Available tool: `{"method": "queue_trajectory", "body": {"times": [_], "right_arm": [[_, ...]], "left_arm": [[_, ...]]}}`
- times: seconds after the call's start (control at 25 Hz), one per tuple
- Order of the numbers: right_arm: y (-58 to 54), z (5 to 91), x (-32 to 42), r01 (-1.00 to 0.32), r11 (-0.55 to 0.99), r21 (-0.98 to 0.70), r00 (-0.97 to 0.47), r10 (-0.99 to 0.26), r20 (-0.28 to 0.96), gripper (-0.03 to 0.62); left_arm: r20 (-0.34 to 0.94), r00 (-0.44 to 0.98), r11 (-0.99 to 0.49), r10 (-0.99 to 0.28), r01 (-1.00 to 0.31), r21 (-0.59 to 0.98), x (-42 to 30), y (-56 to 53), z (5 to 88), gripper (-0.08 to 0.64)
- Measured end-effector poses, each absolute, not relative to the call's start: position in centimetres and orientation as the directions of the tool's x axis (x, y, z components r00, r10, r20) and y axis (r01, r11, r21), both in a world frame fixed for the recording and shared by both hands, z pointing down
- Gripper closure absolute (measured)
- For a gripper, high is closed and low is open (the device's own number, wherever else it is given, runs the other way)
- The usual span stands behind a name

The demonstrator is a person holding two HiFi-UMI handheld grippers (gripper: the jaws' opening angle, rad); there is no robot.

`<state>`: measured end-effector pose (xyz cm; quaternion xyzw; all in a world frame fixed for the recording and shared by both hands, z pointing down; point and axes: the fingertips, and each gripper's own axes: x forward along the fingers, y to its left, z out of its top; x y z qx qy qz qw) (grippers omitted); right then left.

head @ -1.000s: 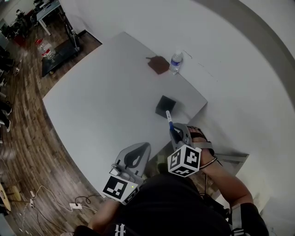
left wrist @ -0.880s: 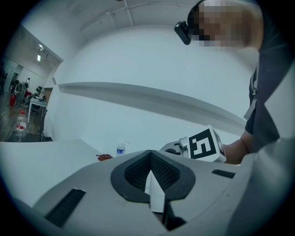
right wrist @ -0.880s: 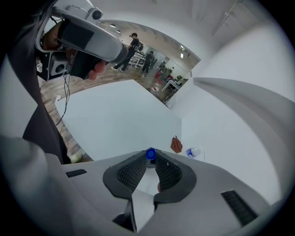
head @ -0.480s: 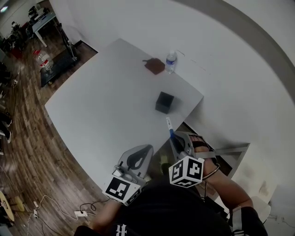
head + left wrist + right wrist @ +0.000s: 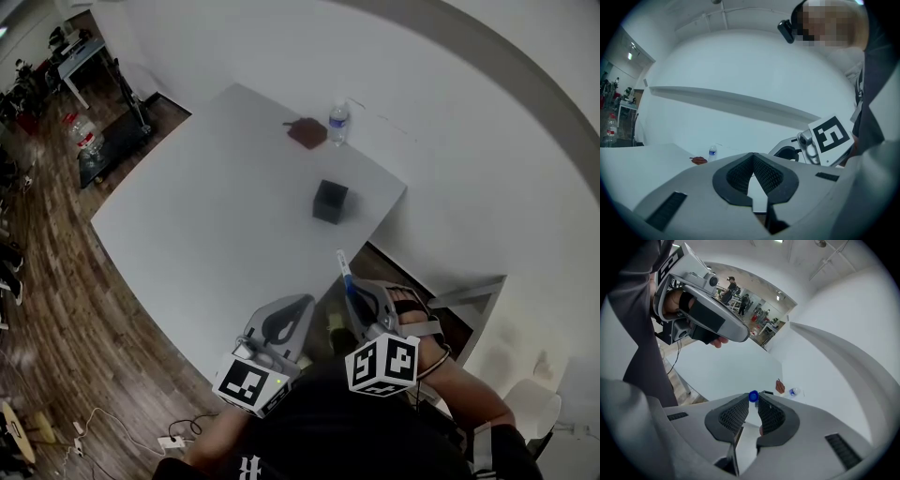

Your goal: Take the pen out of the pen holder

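The black square pen holder (image 5: 330, 201) stands on the white table (image 5: 216, 225), toward its right end; no pen shows in it. My right gripper (image 5: 354, 292) is off the table's near edge, close to the person's body, shut on a blue and white pen (image 5: 344, 268) that points up and away. In the right gripper view the pen's blue end (image 5: 753, 396) pokes out between the pads, with the pen holder (image 5: 767, 393) small beyond it. My left gripper (image 5: 281, 323) hangs beside it, over the table's near edge, shut on nothing (image 5: 752, 155).
A water bottle (image 5: 337, 123) and a flat brown object (image 5: 307, 132) sit at the table's far edge by the white wall. Wood floor with cables and other furniture (image 5: 84, 141) lies to the left. The right gripper's marker cube (image 5: 829, 138) shows in the left gripper view.
The right gripper with the pen has drawn back from the pen holder toward the body. Both grippers now sit farther from the holder; the left stays shut.
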<state>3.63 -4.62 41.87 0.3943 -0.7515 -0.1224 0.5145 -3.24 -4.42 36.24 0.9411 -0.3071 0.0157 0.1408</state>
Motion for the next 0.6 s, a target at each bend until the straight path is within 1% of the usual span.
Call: {"method": "queue_trajectory", "body": {"times": [0.12,0.28,0.44,0.6], "right_arm": [[-3.8,41.5,3.4,-0.472,0.654,0.591,-0.159,-0.722,0.673,0.525],[-3.0,41.1,3.2,-0.477,0.650,0.592,-0.161,-0.726,0.668,0.525],[-2.6,40.9,3.1,-0.477,0.646,0.596,-0.157,-0.730,0.665,0.525],[-2.7,41.1,3.2,-0.480,0.645,0.594,-0.156,-0.729,0.666,0.525]], "left_arm": [[0.092,0.822,-0.787,-0.561,-0.565,0.249,-3.0,-3.9,36.0,0.554],[0.104,0.822,-0.786,-0.560,-0.567,0.248,-2.9,-3.6,36.0,0.554],[0.076,0.835,-0.800,-0.544,-0.544,0.253,-2.7,-3.2,35.8,0.554],[0.091,0.831,-0.796,-0.549,-0.553,0.246,-2.8,-3.4,36.1,0.554]]}}
